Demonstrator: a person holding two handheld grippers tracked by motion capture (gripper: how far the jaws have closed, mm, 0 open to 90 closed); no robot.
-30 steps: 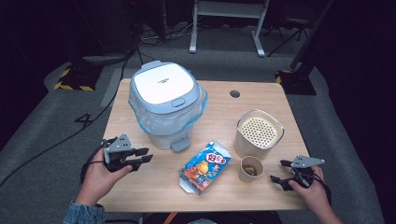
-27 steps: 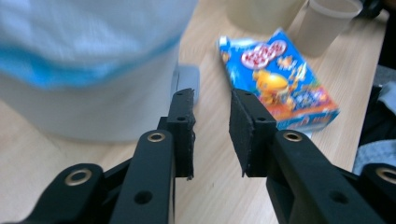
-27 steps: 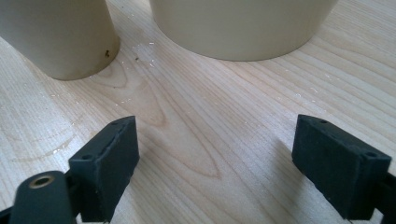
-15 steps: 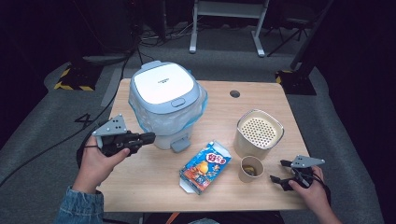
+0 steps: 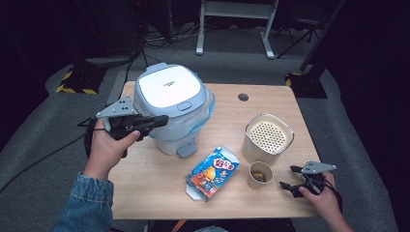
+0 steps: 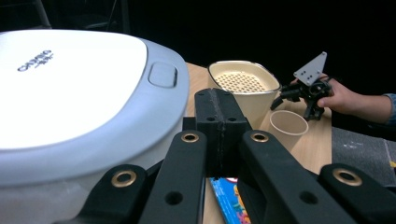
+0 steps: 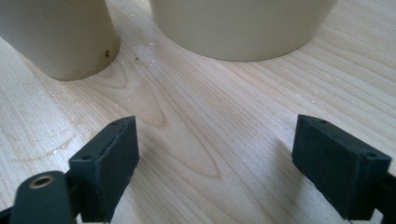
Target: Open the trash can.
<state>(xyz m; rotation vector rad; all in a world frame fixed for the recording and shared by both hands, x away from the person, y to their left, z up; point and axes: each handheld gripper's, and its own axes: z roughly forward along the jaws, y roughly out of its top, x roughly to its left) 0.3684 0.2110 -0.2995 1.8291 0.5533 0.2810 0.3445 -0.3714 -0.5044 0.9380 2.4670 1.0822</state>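
A white-lidded, pale blue bin (image 5: 170, 96) with a plastic liner and a foot pedal stands at the table's back left. My left gripper (image 5: 163, 119) is held up level against the bin's left side, just below the lid. Its jaws have just been closing and now stand shut with nothing between them (image 6: 219, 126); the bin's lid (image 6: 70, 88) lies close on their left. My right gripper (image 5: 288, 177) rests on the table at the front right, open and empty (image 7: 215, 154), pointing at a paper cup (image 5: 260, 175) and a beige pot (image 5: 269, 137).
A colourful snack box (image 5: 212, 172) lies flat in front of the bin. The beige pot (image 7: 243, 28) has a perforated top, and the cup (image 7: 60, 37) stands just left of it. The wooden table (image 5: 154, 193) has a cable hole (image 5: 243, 97) at the back.
My left gripper has risen off the table and moved right, up to the bin's side, while its jaws came together. The right gripper has kept still.
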